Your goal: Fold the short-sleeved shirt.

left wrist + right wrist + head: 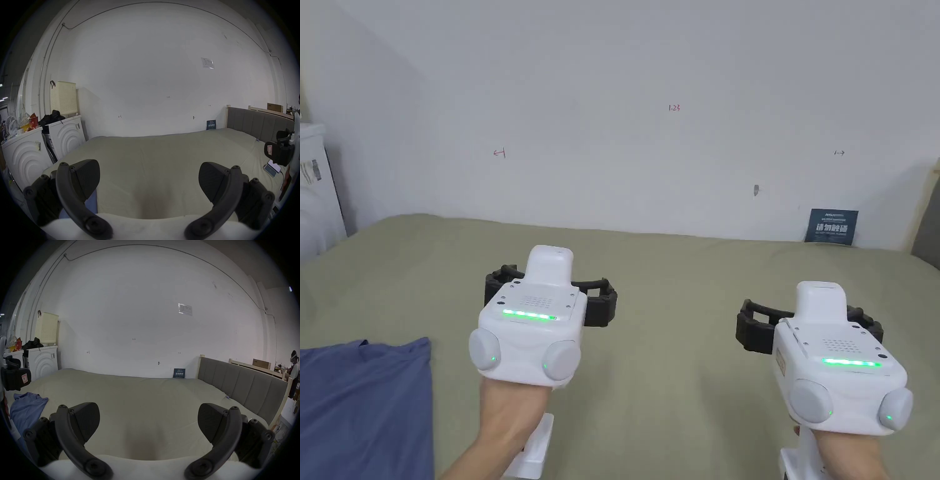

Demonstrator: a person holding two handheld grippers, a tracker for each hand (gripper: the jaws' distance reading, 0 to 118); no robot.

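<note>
Landmark: olive-green bed sheet (pixel 675 350), smooth and flat, covering the whole work surface.

Left gripper (pixel 148 181), white housing with a green light bar, black jaws: held above the sheet's near middle, jaws spread wide, nothing between them.

Right gripper (pixel 148 421), same make: held above the sheet's near right part, jaws spread wide, nothing between them. A small red-bordered sticker sits on each gripper's black jaw block; its print is too small to read.

Short-sleeved shirt (pixel 362 406), blue-violet soft knit: lying flat on the sheet's near left part, left of the left gripper and apart from both grippers. One rumpled edge lies toward the wall; the rest is fairly smooth. No print or label can be made out on it.

Two phones (pixel 271 169) on the sheet's right edge, side by side, a cable running from them.

Grey padded headboard (pixel 240 389) in a pale wood frame, along the sheet's right side.

Dark blue card (pixel 832 226) with white lettering, too small to read, leaning on the wall at the sheet's far right corner.

White wall (pixel 650 94) beyond the sheet's far edge: small handwritten marks, among them two arrows.

White washing machines (pixel 65 134) off the sheet's left side, a cream perforated plastic basket (pixel 64 95) standing on the farther one.
</note>
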